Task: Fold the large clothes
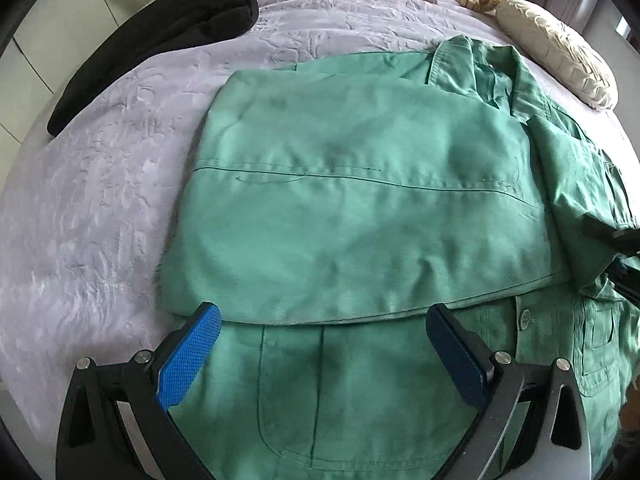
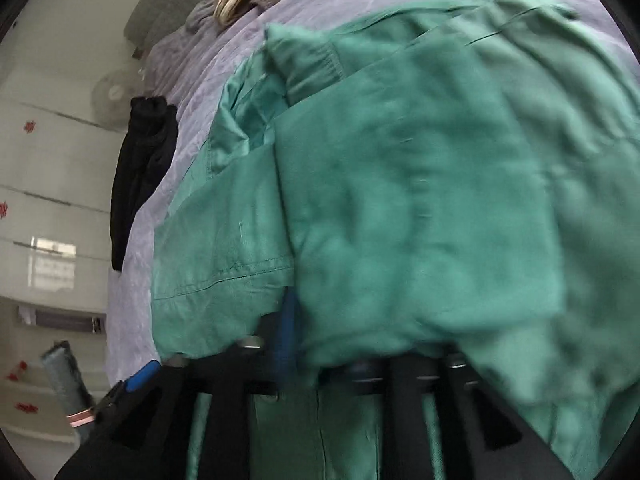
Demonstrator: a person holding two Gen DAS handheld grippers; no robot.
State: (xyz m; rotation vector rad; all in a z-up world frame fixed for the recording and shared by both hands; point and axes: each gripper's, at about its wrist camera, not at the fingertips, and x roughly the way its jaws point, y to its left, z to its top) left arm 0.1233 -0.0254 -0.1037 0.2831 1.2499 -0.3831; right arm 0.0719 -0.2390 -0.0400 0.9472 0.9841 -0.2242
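Broadly, a lilac bedspread (image 1: pixel 100 184) carries the green work jacket (image 1: pixel 360 200), which lies partly folded at its middle, one panel turned over the body. Black clothing (image 1: pixel 168 36) lies along the bed's far edge, a cream pillow (image 1: pixel 560 60) beyond the collar. The left gripper (image 1: pixel 320 344) hovers wide open over the hem; the right gripper (image 2: pixel 360 344) is buried in blurred green cloth, its grip unclear.
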